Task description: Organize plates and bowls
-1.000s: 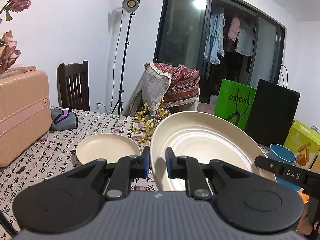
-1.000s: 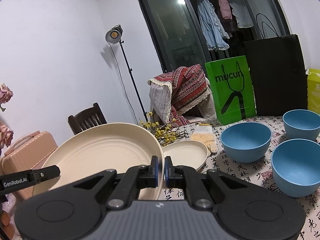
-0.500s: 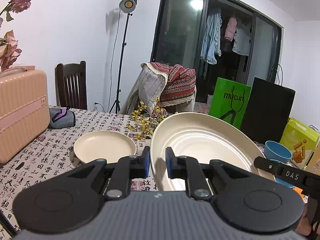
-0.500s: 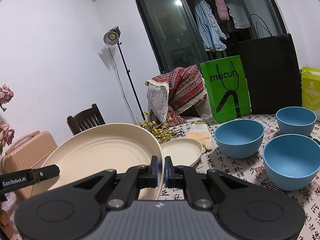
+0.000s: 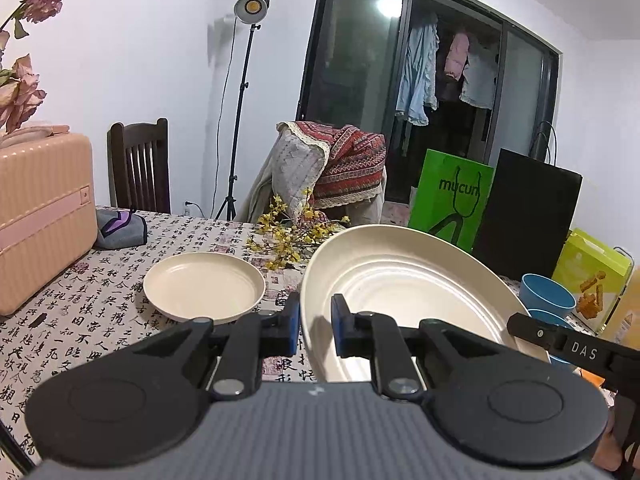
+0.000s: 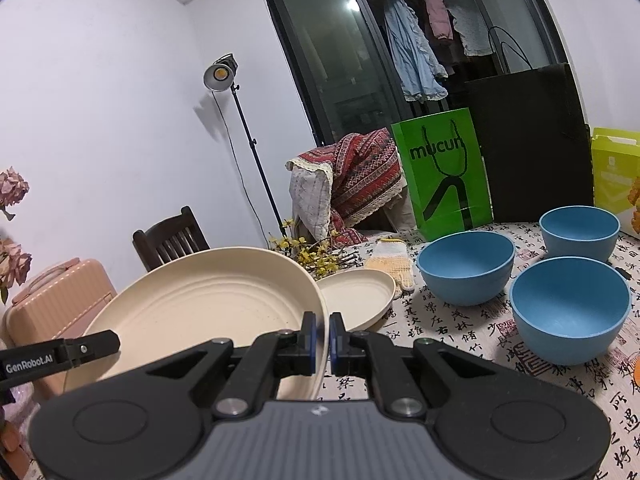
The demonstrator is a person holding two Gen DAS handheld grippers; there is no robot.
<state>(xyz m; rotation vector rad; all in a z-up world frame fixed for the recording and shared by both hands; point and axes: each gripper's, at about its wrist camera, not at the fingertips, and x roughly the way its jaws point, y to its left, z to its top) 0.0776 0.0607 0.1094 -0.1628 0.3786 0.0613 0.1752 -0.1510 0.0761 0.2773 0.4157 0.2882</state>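
Large plate (image 5: pixel 400 300): we clamp opposite rims, both grippers' jaws narrow, steadying it toward small plate (image 5: pixel 204 286) at ten o'clock.

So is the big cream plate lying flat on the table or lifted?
Lifted: both grippers pinch opposite rims of the big cream plate, tilted above the tablecloth.

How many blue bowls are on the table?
3. In the right wrist view, one blue bowl sits nearest, one is left of it toward the green bag, and one is farthest back. More could be hidden out of view.
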